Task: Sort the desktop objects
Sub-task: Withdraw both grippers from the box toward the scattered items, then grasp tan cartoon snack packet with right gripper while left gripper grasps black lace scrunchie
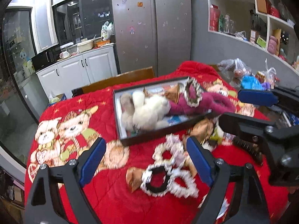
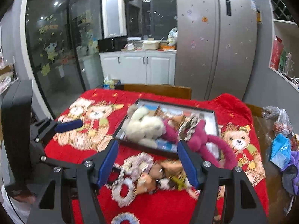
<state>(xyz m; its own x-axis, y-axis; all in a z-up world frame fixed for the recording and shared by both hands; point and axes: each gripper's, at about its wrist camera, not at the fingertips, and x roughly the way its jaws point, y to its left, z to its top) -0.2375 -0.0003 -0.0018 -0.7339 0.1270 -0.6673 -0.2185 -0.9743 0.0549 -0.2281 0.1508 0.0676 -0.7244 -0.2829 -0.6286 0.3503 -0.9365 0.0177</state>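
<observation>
A black tray (image 1: 153, 136) on the red bear-print quilt (image 1: 112, 196) holds a white plush (image 1: 149, 112), a magenta plush (image 1: 201, 102) hanging over its rim, and a sparkly ring ornament (image 1: 193, 93). In front of the tray lie several pearl-trimmed ornaments (image 1: 168, 168) and a golden bell (image 1: 133, 179). My left gripper (image 1: 146, 161) hangs open above them, with nothing between its blue pads. My right gripper (image 2: 147, 164) is open too, above the ornaments (image 2: 130, 168) and near the tray (image 2: 142, 146), gripping nothing. Both views are motion-blurred.
Plastic bags and a blue packet (image 2: 280, 149) crowd the bare table at the right. A wooden chair back (image 2: 158, 90) stands behind the table's far edge. Beyond are a fridge, white cabinets and glass doors.
</observation>
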